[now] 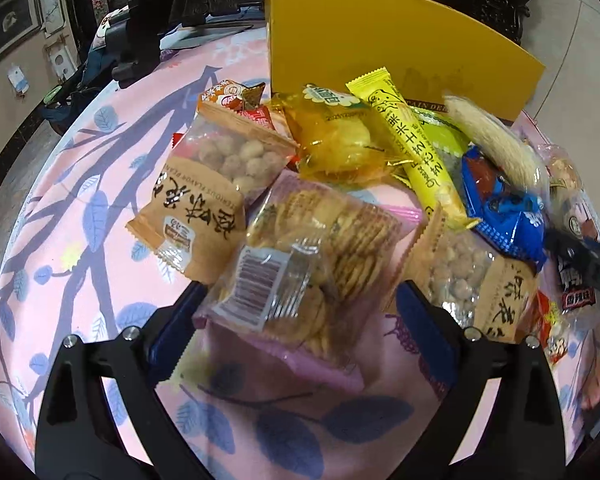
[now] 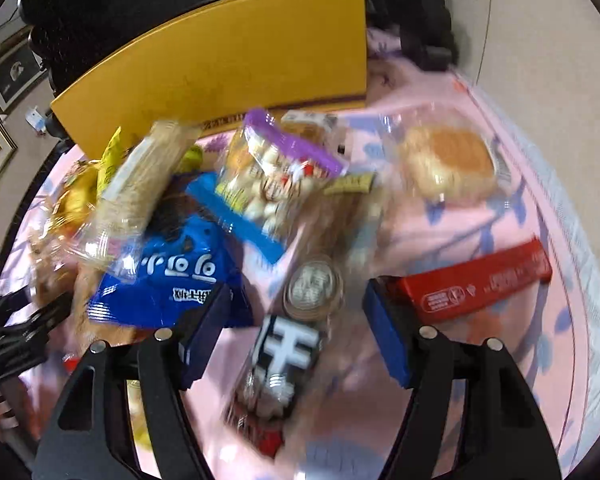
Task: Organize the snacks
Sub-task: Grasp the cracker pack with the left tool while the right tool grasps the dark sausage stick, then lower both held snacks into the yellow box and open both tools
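Observation:
A pile of snack packs lies on a pink leaf-print tablecloth [image 1: 80, 240] in front of a yellow box [image 1: 380, 40]. My left gripper [image 1: 300, 300] is open, its jaws on either side of a clear pack of round crackers [image 1: 312, 256]. Beside it lie two tan peanut packs [image 1: 208, 196], a yellow stick pack [image 1: 412, 144] and a blue cookie pack [image 1: 508, 216]. My right gripper [image 2: 296, 320] is open over a long dark-labelled meat snack pack [image 2: 292, 344]. The blue cookie pack [image 2: 168, 272] touches its left finger [image 2: 204, 328].
A red carton [image 2: 480, 280] lies by the right gripper's right finger. A wrapped bun [image 2: 448, 164] and a purple-topped pack of white pieces [image 2: 276, 172] lie further back. The yellow box [image 2: 228, 56] stands behind the pile. The table edge curves along the right, floor beyond.

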`<state>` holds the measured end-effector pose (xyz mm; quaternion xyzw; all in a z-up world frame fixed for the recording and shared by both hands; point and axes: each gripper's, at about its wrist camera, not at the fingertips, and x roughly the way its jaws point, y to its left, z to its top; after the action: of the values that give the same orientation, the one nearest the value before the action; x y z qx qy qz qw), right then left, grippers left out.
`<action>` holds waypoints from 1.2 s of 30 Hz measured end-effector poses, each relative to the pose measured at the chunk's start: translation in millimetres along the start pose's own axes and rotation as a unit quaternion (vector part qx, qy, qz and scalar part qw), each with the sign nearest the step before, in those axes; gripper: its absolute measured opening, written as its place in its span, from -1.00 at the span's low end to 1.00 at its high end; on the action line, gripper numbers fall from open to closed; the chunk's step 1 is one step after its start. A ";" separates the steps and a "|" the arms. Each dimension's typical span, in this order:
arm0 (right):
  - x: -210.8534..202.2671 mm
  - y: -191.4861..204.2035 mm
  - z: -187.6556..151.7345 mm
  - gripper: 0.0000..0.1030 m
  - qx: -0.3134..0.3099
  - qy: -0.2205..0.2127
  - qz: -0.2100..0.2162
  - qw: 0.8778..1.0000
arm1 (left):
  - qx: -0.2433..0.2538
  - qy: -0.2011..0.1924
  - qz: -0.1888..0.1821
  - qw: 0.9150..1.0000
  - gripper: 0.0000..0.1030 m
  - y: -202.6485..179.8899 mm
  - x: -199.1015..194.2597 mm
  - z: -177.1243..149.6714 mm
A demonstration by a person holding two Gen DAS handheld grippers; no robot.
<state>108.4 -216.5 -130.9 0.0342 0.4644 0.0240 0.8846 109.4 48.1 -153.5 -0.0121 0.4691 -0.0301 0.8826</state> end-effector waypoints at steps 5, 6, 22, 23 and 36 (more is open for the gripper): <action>-10.4 -3.8 -14.7 -0.35 -0.012 0.005 0.005 1.000 | 0.003 -0.002 -0.002 1.000 0.82 -0.2 -3.5 -2.2; -12.6 -5.3 -17.6 -0.35 -0.008 0.007 0.011 1.000 | 0.002 -0.005 -0.002 1.000 0.78 -0.2 -2.9 -0.8; -27.3 -5.0 -11.8 -0.44 0.003 -0.022 0.013 1.000 | -0.029 -0.021 -0.030 0.999 0.19 1.0 -24.7 -12.2; -37.2 -5.5 -15.7 -0.44 0.002 -0.029 0.017 0.999 | -0.032 -0.024 -0.033 0.999 0.19 1.9 -29.5 -14.6; -99.7 -1.9 -22.7 -0.44 0.003 -0.080 0.068 0.994 | -0.014 -0.063 -0.063 0.996 0.19 -25.8 -101.1 -16.5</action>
<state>33.1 -224.9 -62.2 0.0704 0.3892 0.0797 0.9150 38.2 28.9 -77.8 -0.0558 0.4109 -0.0778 0.9066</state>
